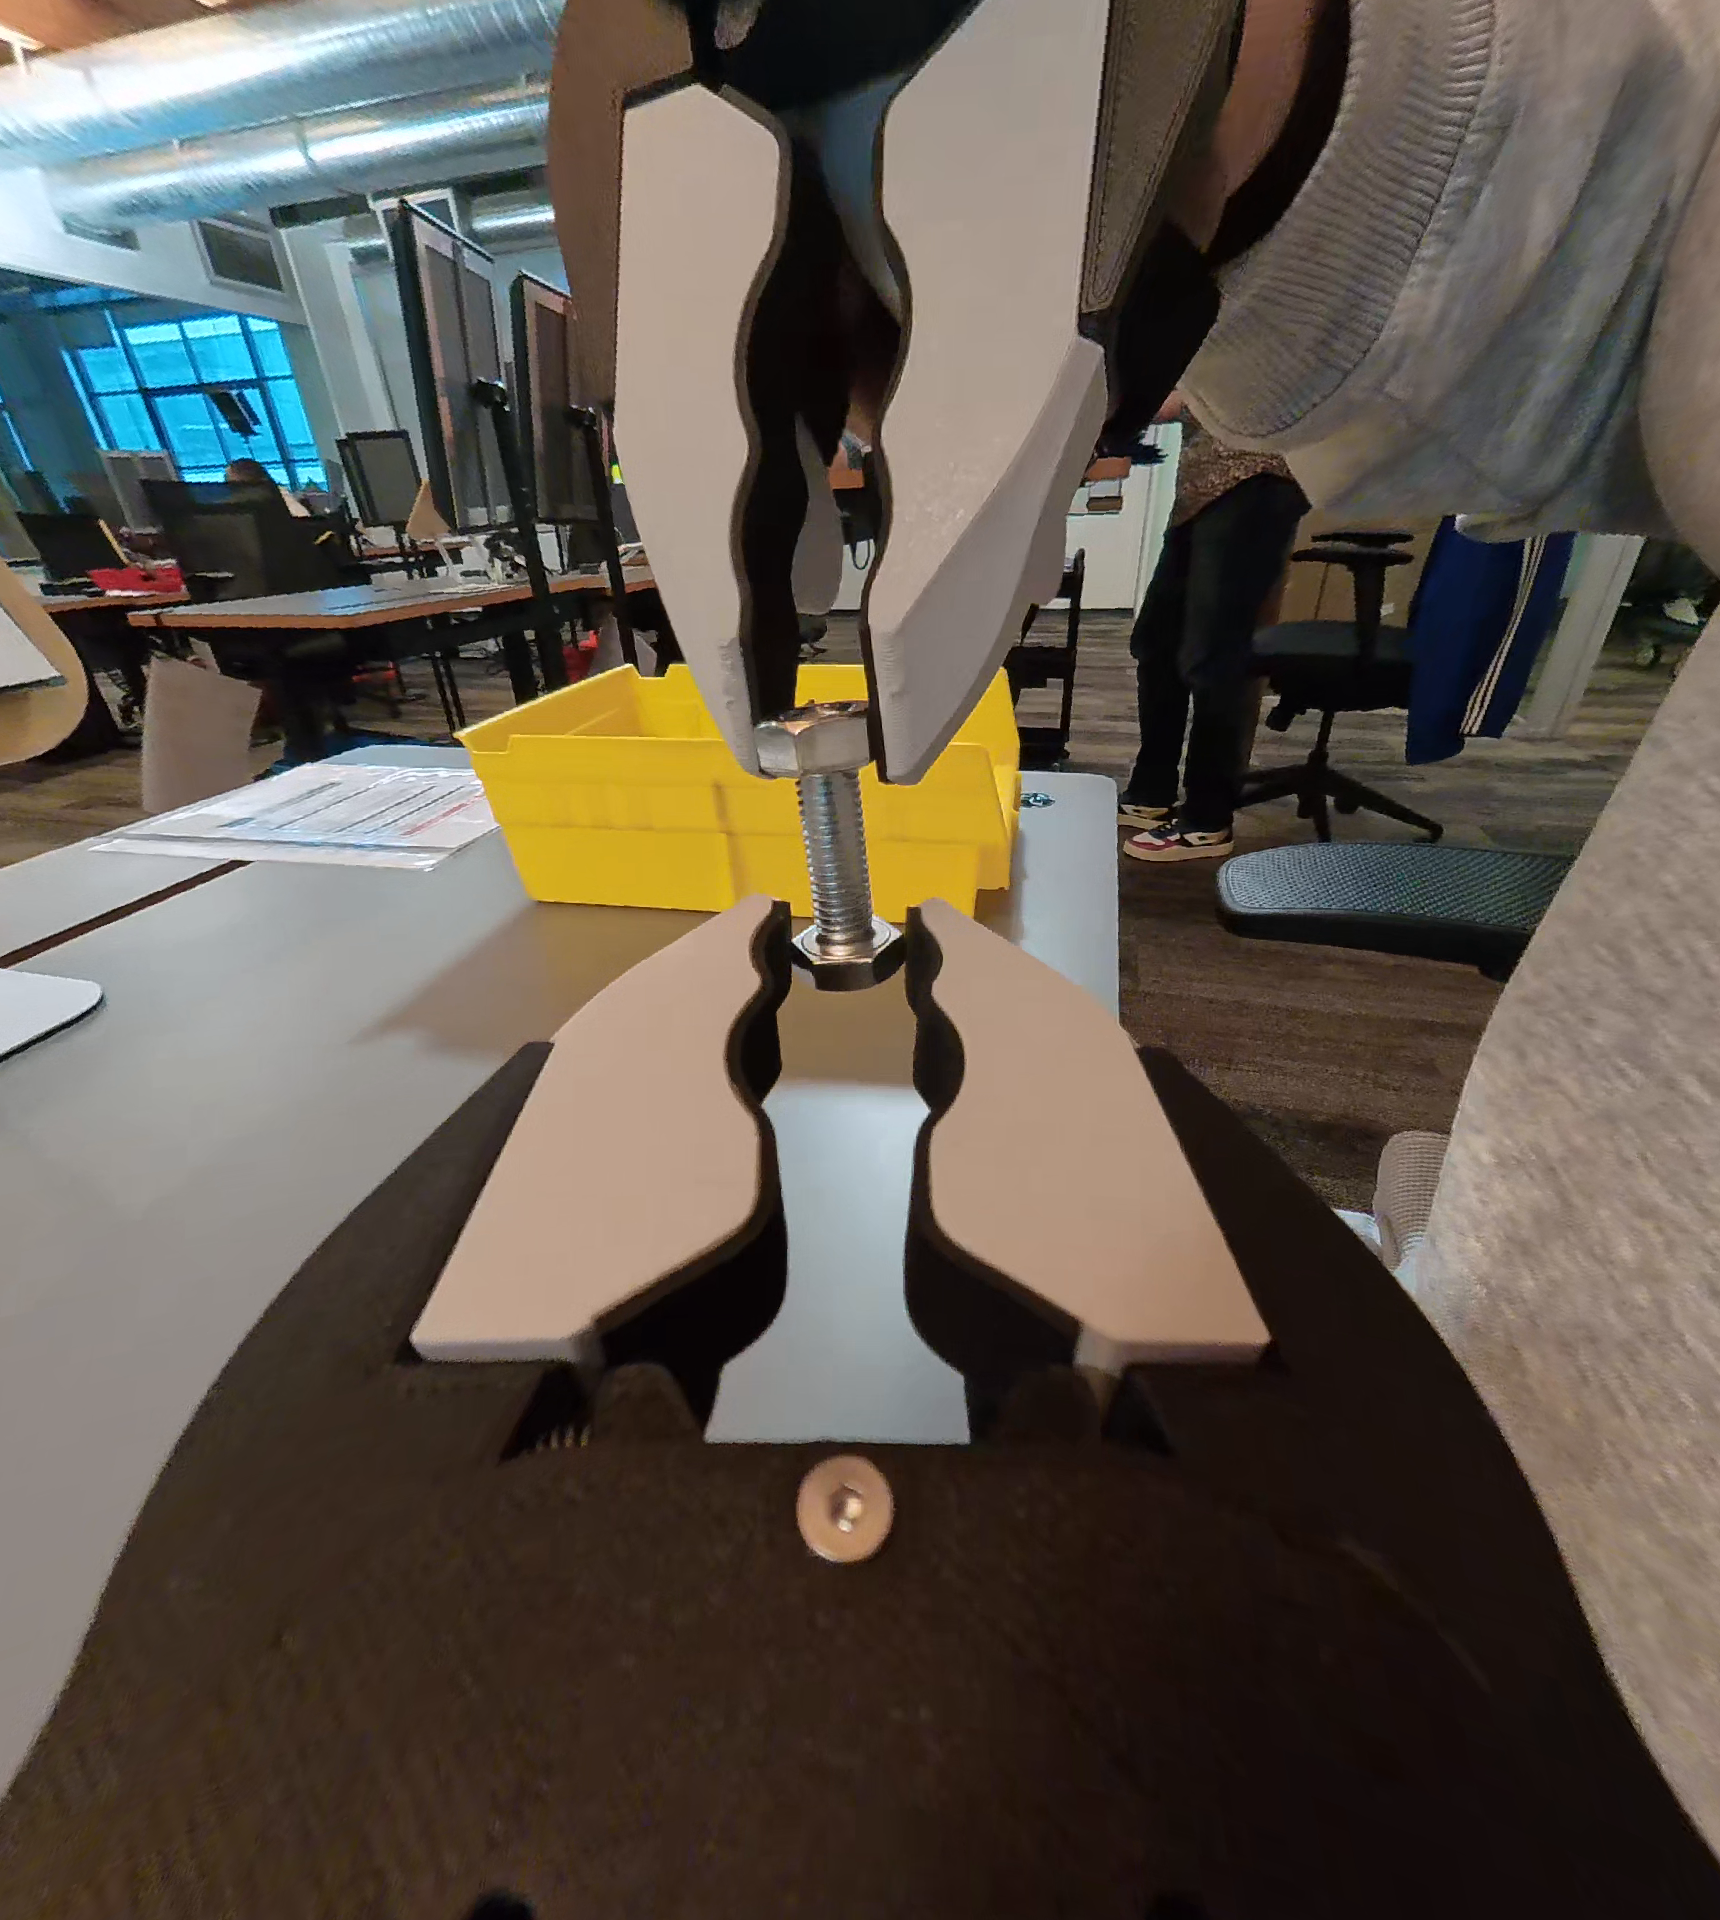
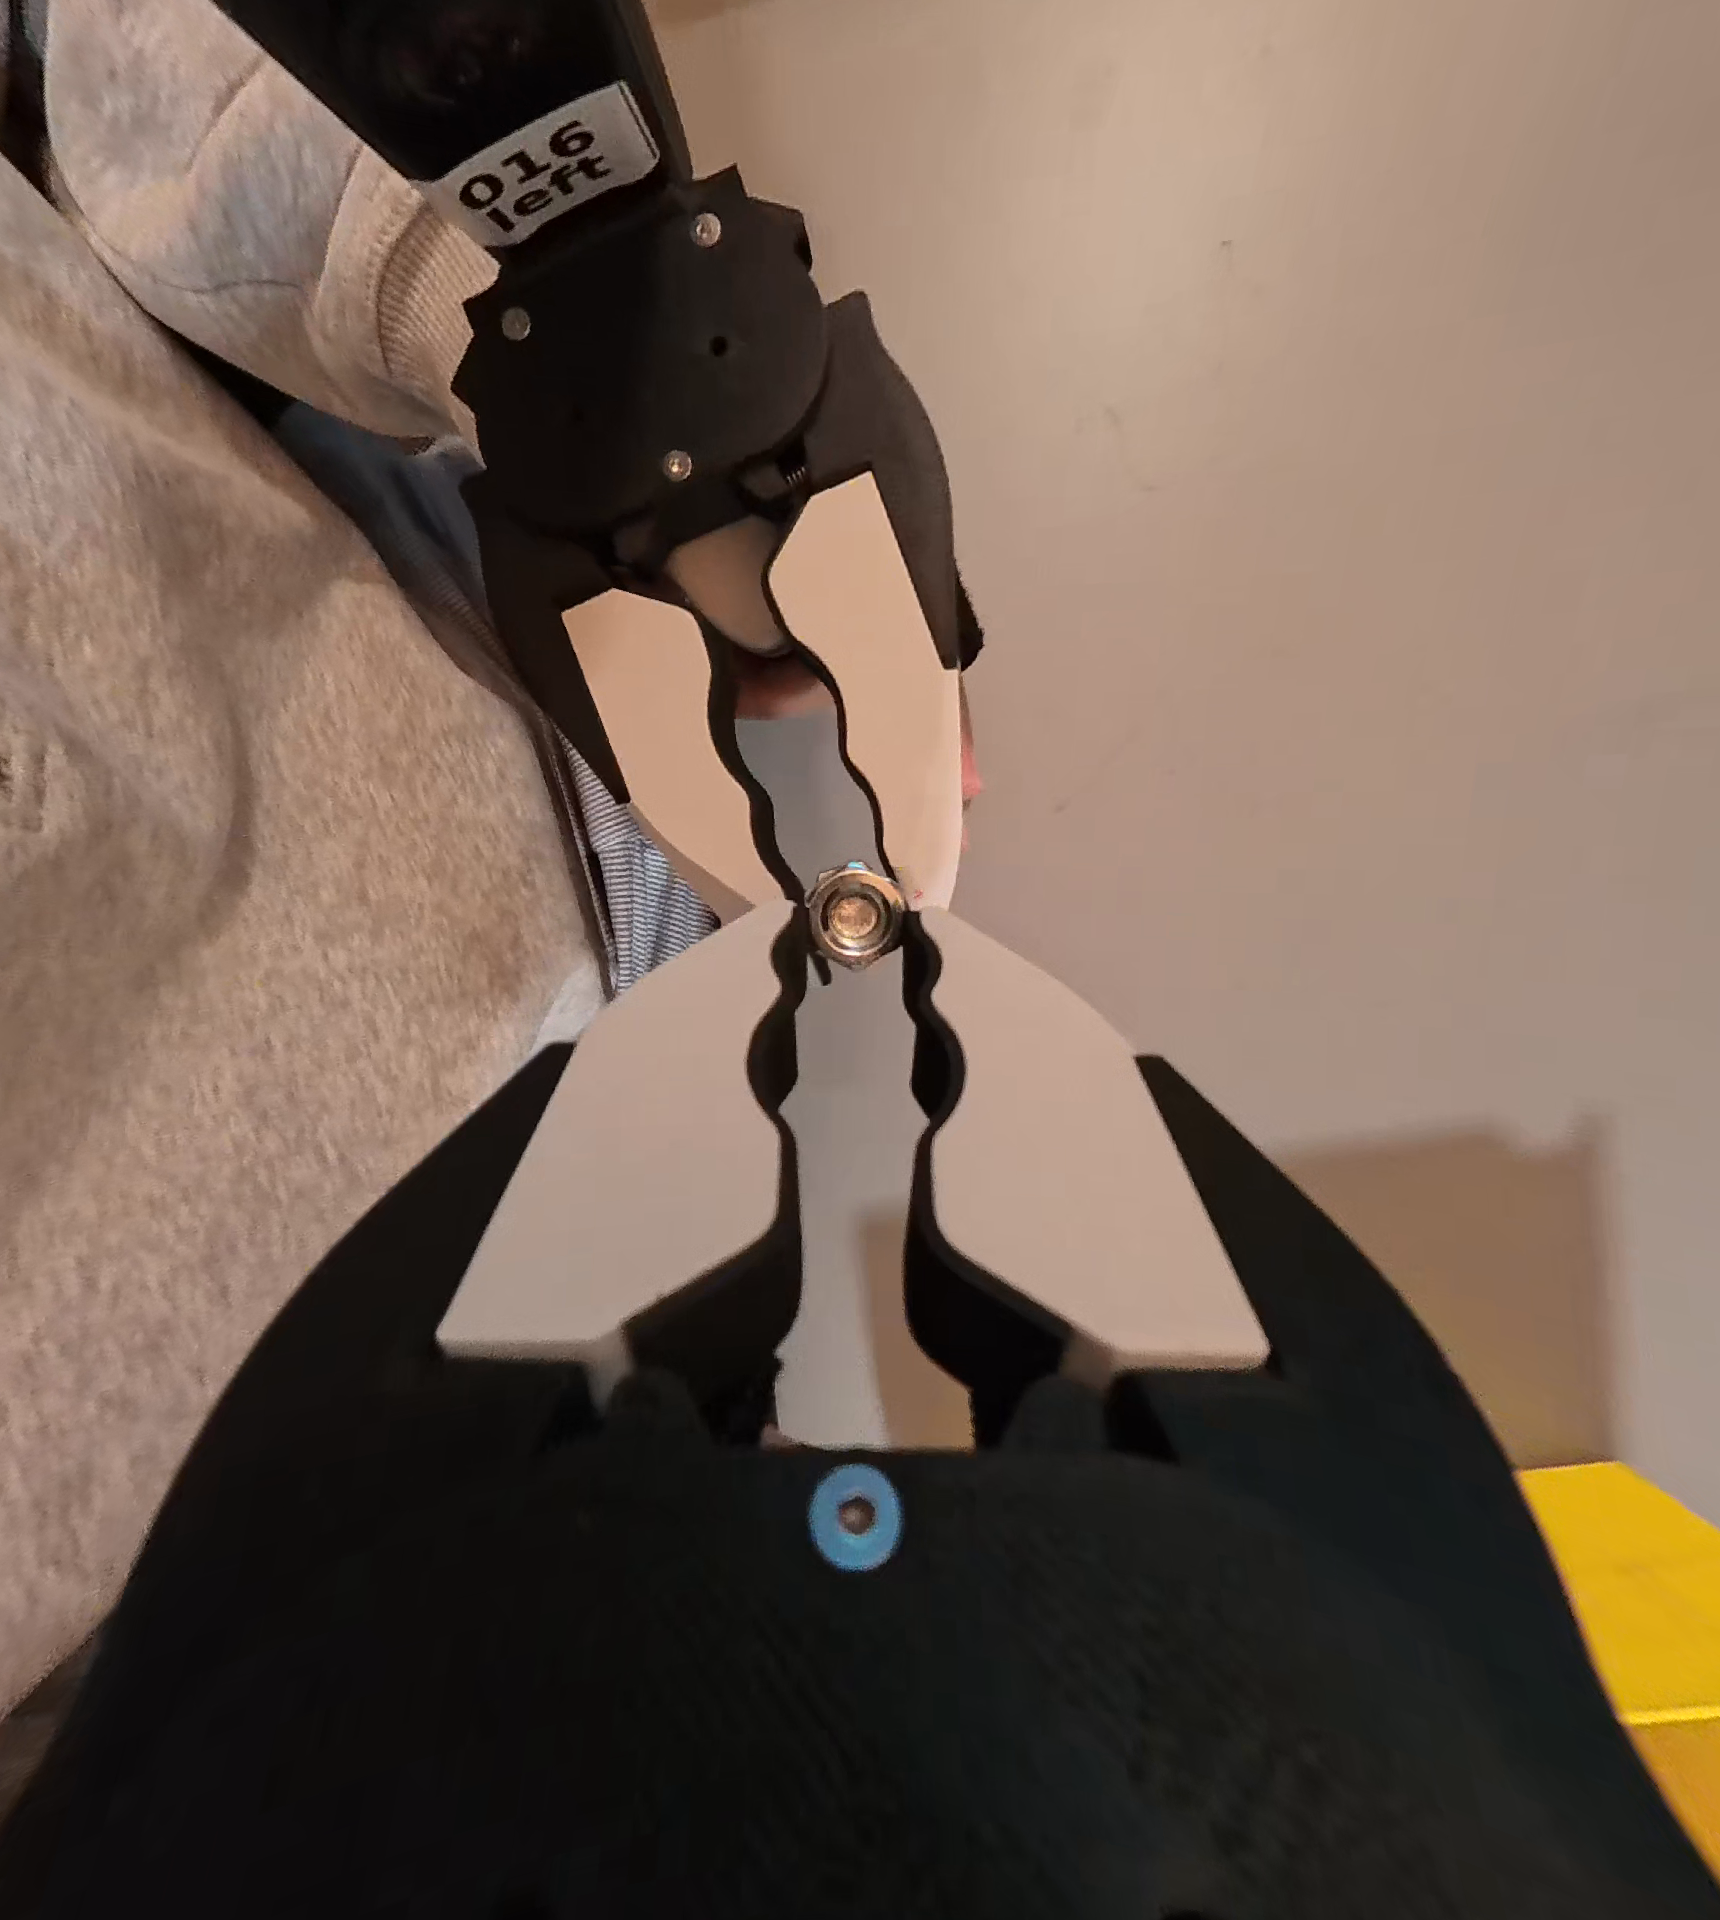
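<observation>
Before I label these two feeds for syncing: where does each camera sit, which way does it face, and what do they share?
Left wrist view: on the left tool, level over the grey table toward a yellow bin; its tips hold a nut, the right tool grips the bolt head; grey sleeve shows.
Right wrist view: on the right tool, looking down the bolt at the table; left tool opposite, grey sweater shows.
Shared: both tools, bolt, nut, bin.

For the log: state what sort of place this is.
Likely an open-plan office or lab: rows of desks with monitors, office chairs, and exposed ducts overhead.
</observation>
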The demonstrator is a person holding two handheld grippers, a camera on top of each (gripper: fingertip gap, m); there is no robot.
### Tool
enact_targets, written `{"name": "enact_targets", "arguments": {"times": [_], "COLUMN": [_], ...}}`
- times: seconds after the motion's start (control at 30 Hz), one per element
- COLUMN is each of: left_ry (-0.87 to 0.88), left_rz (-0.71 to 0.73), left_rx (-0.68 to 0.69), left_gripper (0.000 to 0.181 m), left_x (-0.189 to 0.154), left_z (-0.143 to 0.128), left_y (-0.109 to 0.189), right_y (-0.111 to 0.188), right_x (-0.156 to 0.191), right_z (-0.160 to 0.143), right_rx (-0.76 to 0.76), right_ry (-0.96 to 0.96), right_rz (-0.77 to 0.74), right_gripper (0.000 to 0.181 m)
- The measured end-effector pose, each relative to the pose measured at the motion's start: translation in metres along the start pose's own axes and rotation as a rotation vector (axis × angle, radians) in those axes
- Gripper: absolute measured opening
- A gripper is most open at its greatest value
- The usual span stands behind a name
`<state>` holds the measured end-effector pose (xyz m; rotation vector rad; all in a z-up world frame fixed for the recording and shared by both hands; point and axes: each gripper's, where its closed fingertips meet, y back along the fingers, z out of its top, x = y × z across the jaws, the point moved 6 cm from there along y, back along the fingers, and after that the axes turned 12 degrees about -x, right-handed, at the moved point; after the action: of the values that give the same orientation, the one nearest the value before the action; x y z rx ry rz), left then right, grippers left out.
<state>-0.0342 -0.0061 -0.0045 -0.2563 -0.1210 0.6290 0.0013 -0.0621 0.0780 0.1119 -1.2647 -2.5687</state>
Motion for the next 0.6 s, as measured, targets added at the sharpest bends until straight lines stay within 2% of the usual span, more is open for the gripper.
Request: {"name": "enact_targets", "arguments": {"times": [0.17,0.3,0.6], "left_ry": [0.006,0.048,0.086], "left_rz": [-0.028,-0.094,-0.330], "left_rx": [0.013,0.002,-0.006], "left_gripper": [0.021,0.021,0.020], "left_x": [-0.002,-0.007,-0.033], "left_z": [0.001,0.001,0.002], "left_y": [0.000,0.000,0.002], "right_y": [0.000,0.000,0.005], "right_x": [0.004,0.014,0.040], "right_z": [0.001,0.001,-0.014], "right_rx": [0.014,0.006,-0.140], "right_ry": [0.076,0.275,0.688], "right_rz": [0.020,0.061,0.320], "right_gripper": [0.018,0.018,0.018]}}
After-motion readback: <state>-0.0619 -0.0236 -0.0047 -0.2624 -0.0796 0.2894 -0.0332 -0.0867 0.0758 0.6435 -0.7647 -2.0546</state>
